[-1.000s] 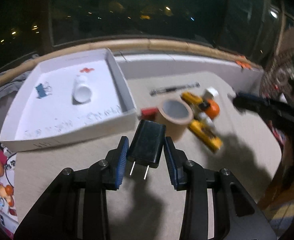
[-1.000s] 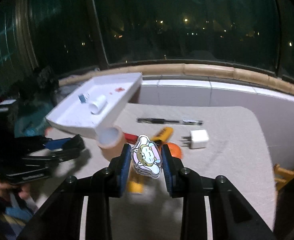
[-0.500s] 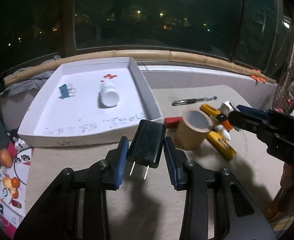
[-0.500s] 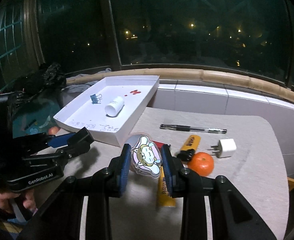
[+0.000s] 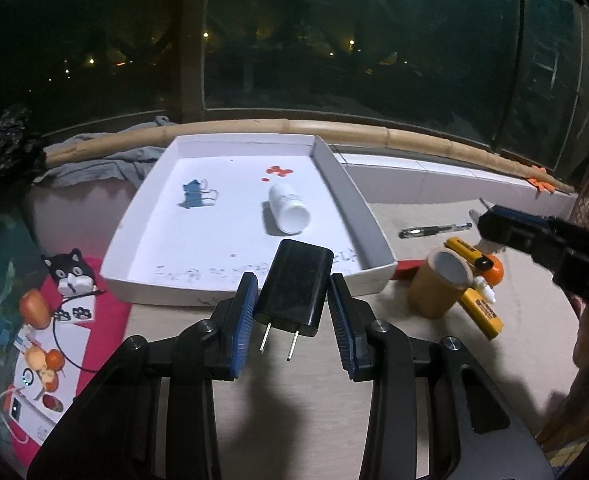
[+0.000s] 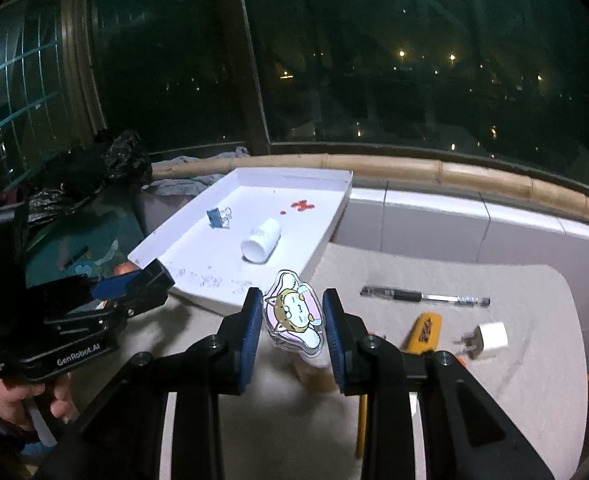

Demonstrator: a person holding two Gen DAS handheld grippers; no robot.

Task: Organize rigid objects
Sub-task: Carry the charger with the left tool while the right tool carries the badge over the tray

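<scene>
The left claw (image 5: 292, 314) is clamped on the flat sides of a stiff, light black charger (image 5: 294, 286) held above the desk (image 5: 294, 420) just short of the white tray (image 5: 230, 216), while the right claw (image 6: 292, 330) pinches a thin, slippery cartoon charm (image 6: 294, 314) by its edges.

The black charger (image 5: 294, 286) looked like glossy plastic with two metal prongs. The white tray (image 5: 368, 220) seemed matt cardboard. The cartoon charm (image 6: 294, 314) was shiny clear plastic.

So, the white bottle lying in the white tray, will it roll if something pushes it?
Probably yes: the white bottle lies on its side on the flat floor of the white tray, nothing beside it. It looks like small plastic, so likely light and stiff. The tray wall should stop it.
</scene>
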